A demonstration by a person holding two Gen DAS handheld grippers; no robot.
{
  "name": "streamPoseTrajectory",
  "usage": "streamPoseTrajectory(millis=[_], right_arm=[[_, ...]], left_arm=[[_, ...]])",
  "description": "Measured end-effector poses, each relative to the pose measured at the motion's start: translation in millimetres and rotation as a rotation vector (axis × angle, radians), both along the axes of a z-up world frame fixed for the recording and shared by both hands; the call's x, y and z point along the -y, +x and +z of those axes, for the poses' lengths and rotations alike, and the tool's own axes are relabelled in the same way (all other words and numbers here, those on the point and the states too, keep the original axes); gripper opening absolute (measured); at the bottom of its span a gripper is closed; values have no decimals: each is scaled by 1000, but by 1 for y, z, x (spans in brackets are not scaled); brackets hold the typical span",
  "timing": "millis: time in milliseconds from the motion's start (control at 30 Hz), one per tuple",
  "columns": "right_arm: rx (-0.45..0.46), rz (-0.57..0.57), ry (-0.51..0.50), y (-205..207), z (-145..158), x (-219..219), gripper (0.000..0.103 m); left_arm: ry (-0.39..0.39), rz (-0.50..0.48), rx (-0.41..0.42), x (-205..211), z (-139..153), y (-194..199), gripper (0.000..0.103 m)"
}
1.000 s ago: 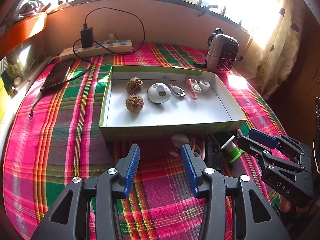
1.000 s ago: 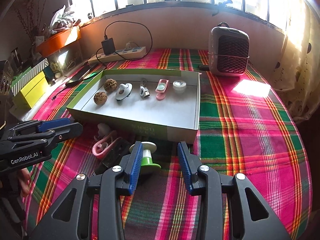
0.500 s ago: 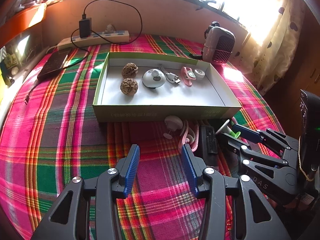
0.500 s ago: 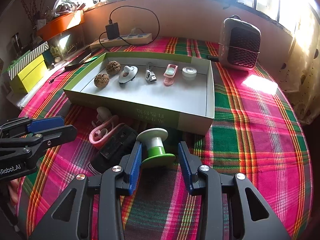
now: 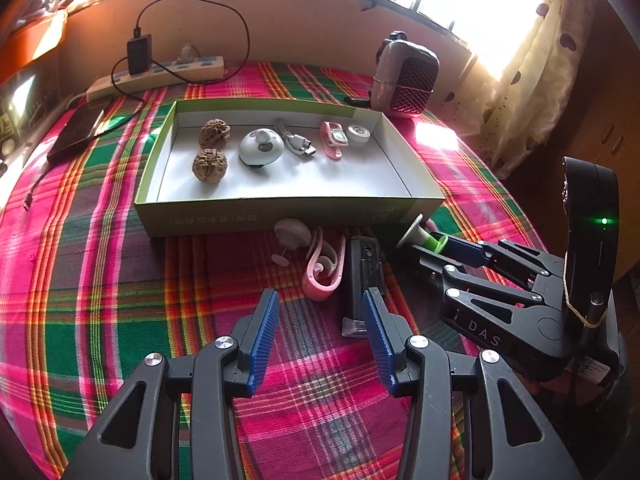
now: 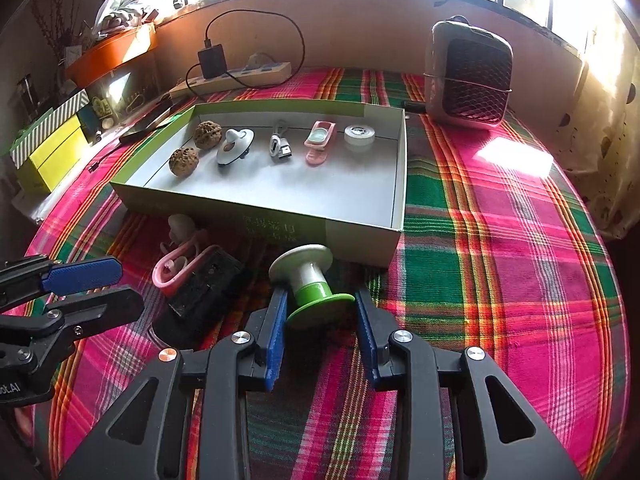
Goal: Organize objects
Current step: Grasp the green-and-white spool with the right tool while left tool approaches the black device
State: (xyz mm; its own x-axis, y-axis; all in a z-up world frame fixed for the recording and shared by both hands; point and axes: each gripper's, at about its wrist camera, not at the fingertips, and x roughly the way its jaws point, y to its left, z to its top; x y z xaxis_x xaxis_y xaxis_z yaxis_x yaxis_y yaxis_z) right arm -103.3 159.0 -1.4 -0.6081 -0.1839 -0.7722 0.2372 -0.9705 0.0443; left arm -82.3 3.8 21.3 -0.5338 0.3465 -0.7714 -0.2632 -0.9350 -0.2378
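A white and green spool [image 6: 310, 280] lies tilted on the plaid cloth in front of the green-edged box [image 6: 360, 236]. My right gripper [image 6: 320, 304] is closing around the spool's green flange, and both blue pads meet its rim. In the left wrist view the spool [image 5: 420, 236] pokes out beyond my right gripper [image 5: 436, 254]. My left gripper [image 5: 320, 300] hangs open over bare cloth, just short of a pink clip [image 5: 324, 268] and a black device [image 5: 366, 272]. A small white piece [image 5: 292, 234] lies against the box [image 5: 280, 208]. Inside are two walnuts [image 5: 210, 166], a cable and other small items.
A small heater [image 6: 468, 76] stands at the back right, with a power strip [image 6: 240, 76] and plugged charger along the back wall. A dark phone [image 5: 76, 134] lies at the back left. Yellow boxes [image 6: 52, 152] sit off the left edge. A curtain [image 5: 520, 92] hangs at the right.
My right gripper has moved forward around the spool and its jaws have narrowed onto the green flange. My left gripper has drawn back slightly, showing more cloth before the box.
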Motion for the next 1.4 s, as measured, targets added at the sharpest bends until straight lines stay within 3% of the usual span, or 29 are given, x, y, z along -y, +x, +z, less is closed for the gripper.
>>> streamPoseTrajectory(millis=[800,1400], right_arm=[[-8,-68,-21,14,3,-53,33],[3,-63,-8,12,1,-55,33]], left_arm=[[-84,-65,29,-56,-11,-8,42],[-135,-51,-8,-67,-14,-17,42]])
